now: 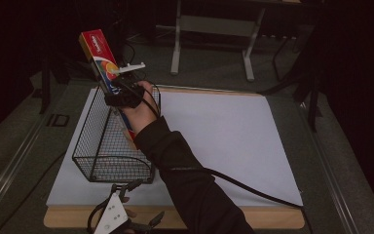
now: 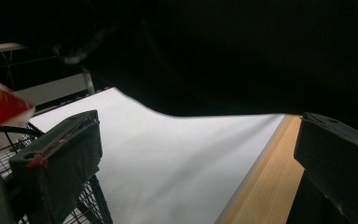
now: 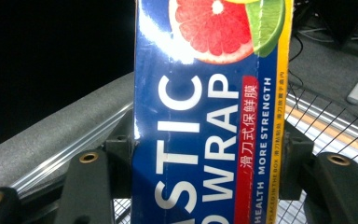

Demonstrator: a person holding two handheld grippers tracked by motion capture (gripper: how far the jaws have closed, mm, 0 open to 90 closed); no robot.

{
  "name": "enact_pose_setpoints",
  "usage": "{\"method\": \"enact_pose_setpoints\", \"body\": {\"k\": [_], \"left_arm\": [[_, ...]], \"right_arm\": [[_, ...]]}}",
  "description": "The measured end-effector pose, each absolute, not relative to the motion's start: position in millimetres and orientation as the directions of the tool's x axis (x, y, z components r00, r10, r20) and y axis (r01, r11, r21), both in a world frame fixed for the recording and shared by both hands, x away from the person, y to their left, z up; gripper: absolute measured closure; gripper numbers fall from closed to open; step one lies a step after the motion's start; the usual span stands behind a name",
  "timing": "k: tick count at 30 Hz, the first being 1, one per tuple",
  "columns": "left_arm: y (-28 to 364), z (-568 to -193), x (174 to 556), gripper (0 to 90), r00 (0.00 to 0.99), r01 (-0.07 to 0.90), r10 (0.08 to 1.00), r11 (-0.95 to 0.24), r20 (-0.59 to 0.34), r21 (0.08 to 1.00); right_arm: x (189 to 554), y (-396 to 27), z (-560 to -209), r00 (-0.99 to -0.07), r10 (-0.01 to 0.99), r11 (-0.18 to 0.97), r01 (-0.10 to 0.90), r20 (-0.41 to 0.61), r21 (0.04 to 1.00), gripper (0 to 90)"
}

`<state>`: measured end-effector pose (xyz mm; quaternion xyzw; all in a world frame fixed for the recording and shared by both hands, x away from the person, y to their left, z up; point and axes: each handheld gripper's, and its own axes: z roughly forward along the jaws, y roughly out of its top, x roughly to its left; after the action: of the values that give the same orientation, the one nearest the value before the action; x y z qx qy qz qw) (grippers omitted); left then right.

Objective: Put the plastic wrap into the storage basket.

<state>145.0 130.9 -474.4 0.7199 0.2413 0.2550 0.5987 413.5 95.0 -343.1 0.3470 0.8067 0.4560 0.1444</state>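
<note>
While the right gripper point(image 1: 122, 92) clamps the plastic wrap box point(image 1: 99, 57) over the wire basket point(image 1: 108, 163) at ten o'clock, the left gripper point(image 1: 126, 220) sits open at six.

Light: dim room, dark surroundings; white surface point(image 1: 224, 141) brightest.
Glare: pale sheen on the box point(image 3: 205, 140) between the fingers.
Blur: near fingers point(image 2: 60, 163) soft, grainy.

Wire basket point(image 1: 108, 146) on table's point(image 1: 233, 136) left side; plastic wrap box point(image 1: 100, 56) above basket's far end.
</note>
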Motion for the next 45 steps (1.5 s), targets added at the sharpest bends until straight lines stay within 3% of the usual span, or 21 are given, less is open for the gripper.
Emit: {"method": "enact_pose_setpoints", "body": {"k": [5,18,27,34,45], "left_arm": [[130.8,-475.0,145.4,1.3,0.754,0.044,0.652,-0.171,0.079,0.984],[131.8,-474.9,145.3,1.3,0.753,0.044,0.653,-0.171,0.080,0.984],[131.4,-475.0,145.3,1.3,0.753,0.043,0.653,-0.171,0.080,0.984],[130.6,-475.1,145.6,1.3,0.754,0.044,0.652,-0.170,0.079,0.984],[130.9,-474.8,146.0,1.3,0.756,0.044,0.650,-0.168,0.077,0.985]], "right_arm": [[413.7,99.9,-365.6,-0.708,0.697,0.337,0.463,0.114,0.820,40.1],[413.6,107.6,-406.3,-0.698,0.712,0.399,0.496,0.081,0.771,40.0],[417.1,105.3,-432.9,-0.658,0.746,0.413,0.575,0.099,0.706,39.8],[424.3,101.3,-446.3,-0.624,0.765,0.402,0.656,0.159,0.638,39.5],[424.5,103.9,-449.9,-0.629,0.766,0.433,0.656,0.131,0.618,37.6]]}}
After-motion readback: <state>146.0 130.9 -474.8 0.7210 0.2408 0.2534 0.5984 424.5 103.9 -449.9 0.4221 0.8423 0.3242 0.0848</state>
